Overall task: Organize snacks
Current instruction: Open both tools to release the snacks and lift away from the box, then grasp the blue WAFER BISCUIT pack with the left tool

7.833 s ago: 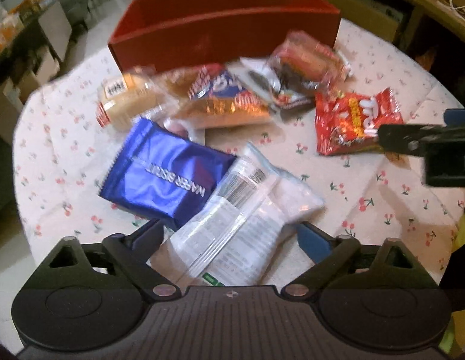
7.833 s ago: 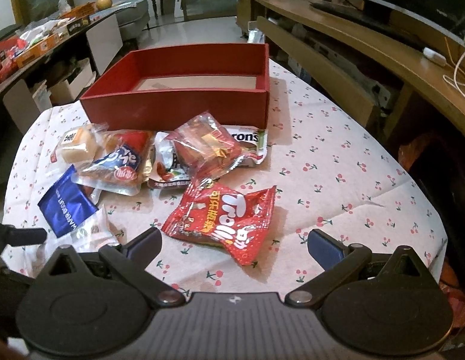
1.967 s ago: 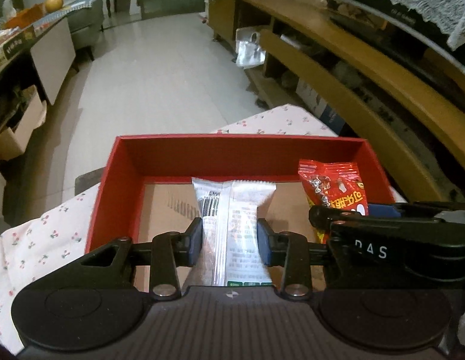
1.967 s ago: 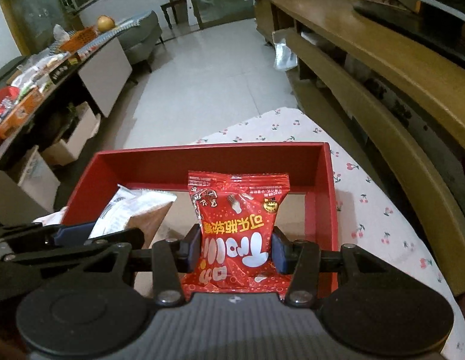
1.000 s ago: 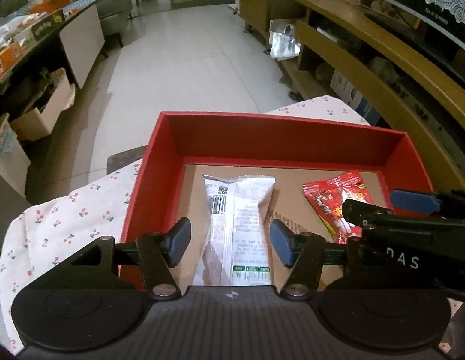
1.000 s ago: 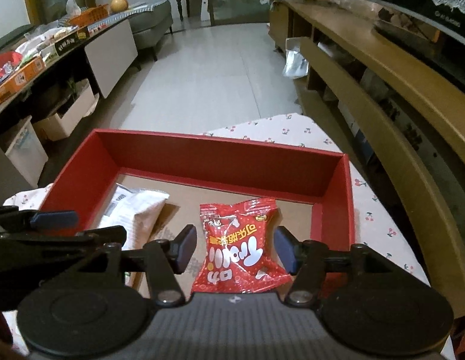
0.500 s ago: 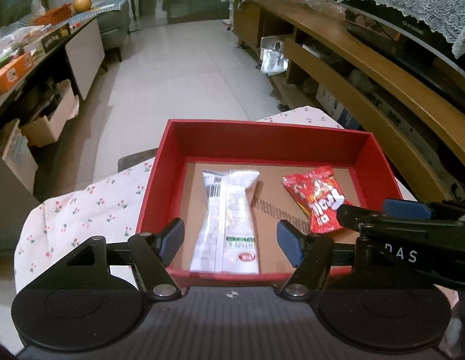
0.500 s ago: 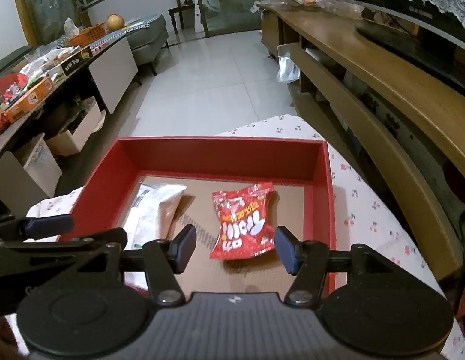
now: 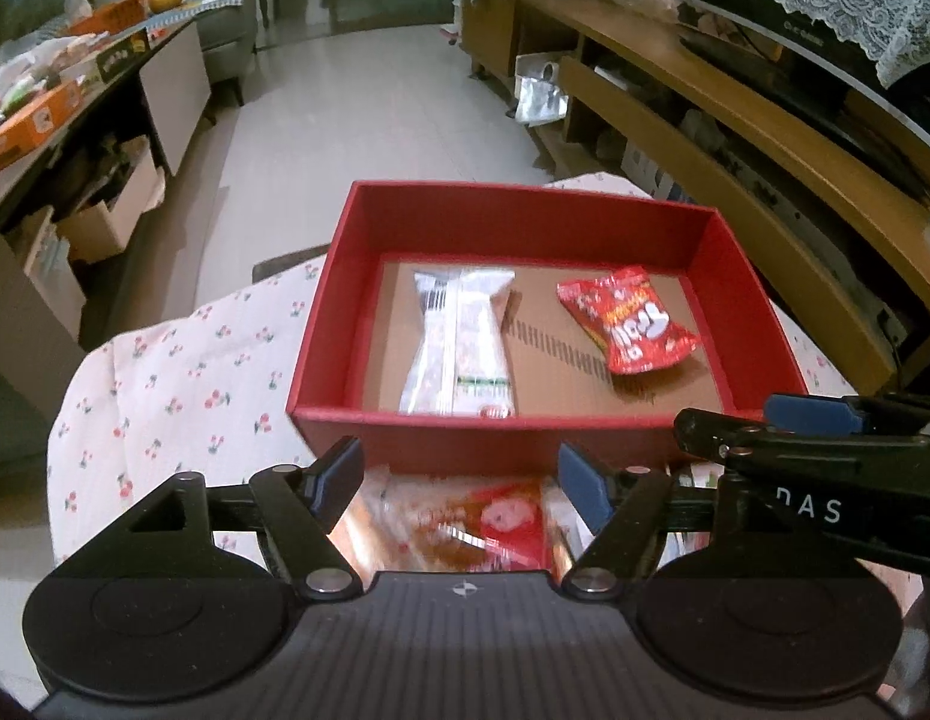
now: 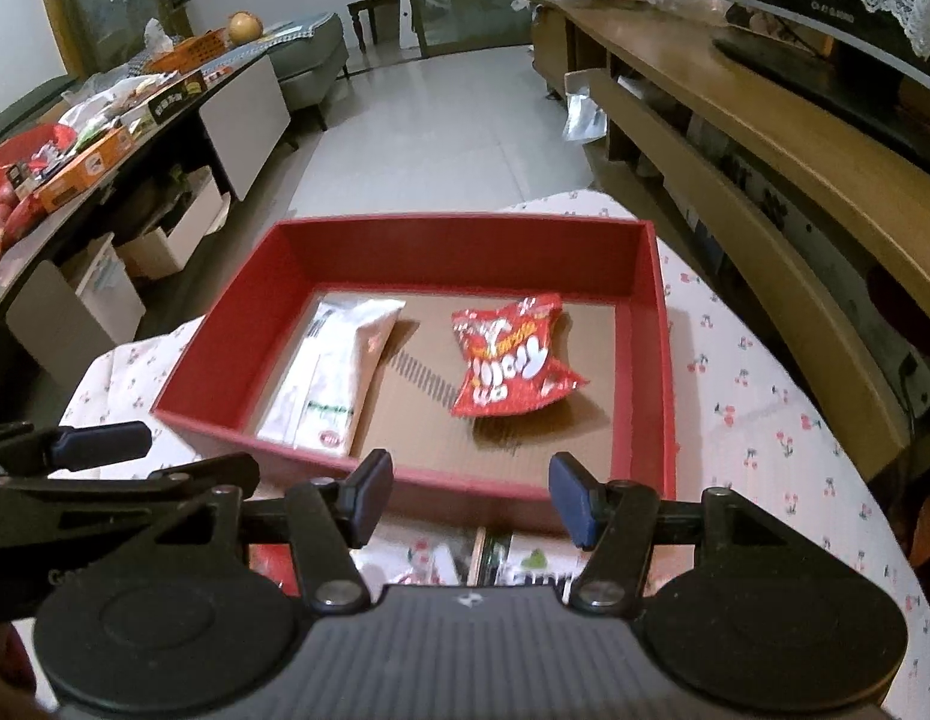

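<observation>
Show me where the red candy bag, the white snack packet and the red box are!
red candy bag (image 10: pixel 507 360): right wrist view, on the printed front of the bag.
white snack packet (image 9: pixel 459 336): left wrist view, on the middle of the wrapper.
red box (image 9: pixel 525 219): left wrist view, on the far inner wall.

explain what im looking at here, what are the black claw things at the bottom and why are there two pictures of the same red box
There is no robot here. A person holds a two-finger gripper in each hand, and each has a wide-angle camera looking along its fingers. So one picture comes from the left gripper, the other from the right gripper; each also sees the other at its edge.

Both look down at a red box on a table with a cherry-print cloth. Inside lie a white snack packet and a red snack bag, apart from each other.

Neither gripper holds anything. The left one's jaws are opening; the right one's stand open. More wrapped snacks lie blurred on the table before the box.
</observation>
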